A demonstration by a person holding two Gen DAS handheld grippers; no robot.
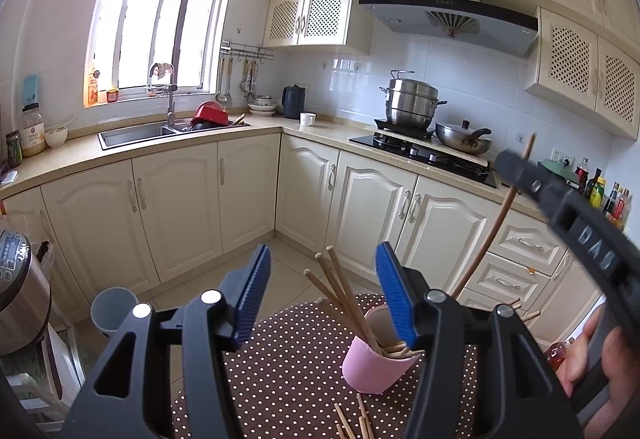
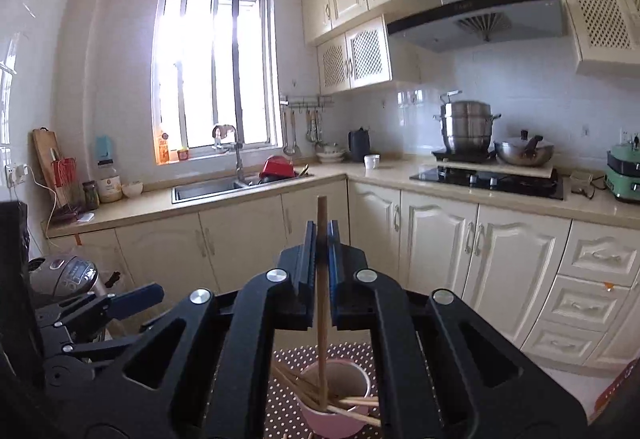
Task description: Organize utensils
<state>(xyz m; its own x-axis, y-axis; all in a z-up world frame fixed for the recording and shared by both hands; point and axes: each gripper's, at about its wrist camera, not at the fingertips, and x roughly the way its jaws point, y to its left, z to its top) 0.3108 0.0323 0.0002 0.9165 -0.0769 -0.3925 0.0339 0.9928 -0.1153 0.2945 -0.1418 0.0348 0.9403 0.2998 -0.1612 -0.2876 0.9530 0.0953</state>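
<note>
A single chopstick (image 2: 321, 279) is clamped upright in the right gripper (image 2: 321, 239), its lower end inside the pink cup (image 2: 332, 423) on the polka-dot tablecloth (image 1: 280, 379). The left gripper (image 1: 322, 279) is held spread apart, grasping nothing, above loose chopsticks (image 1: 352, 423). Beyond, a sink (image 1: 136, 133) is seen.

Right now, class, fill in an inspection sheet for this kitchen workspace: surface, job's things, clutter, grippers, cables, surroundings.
Surface: brown polka-dot tablecloth.
Job's things: pink cup holding several chopsticks; loose chopsticks lying on the cloth in front of it.
Clutter: nothing seen on the cloth.
Grippers: left gripper open above the cup; right gripper shut on one chopstick, its lower end in the cup.
Cables: white cable from a wall socket.
Surroundings: sink, stove, steamer pot.
</note>
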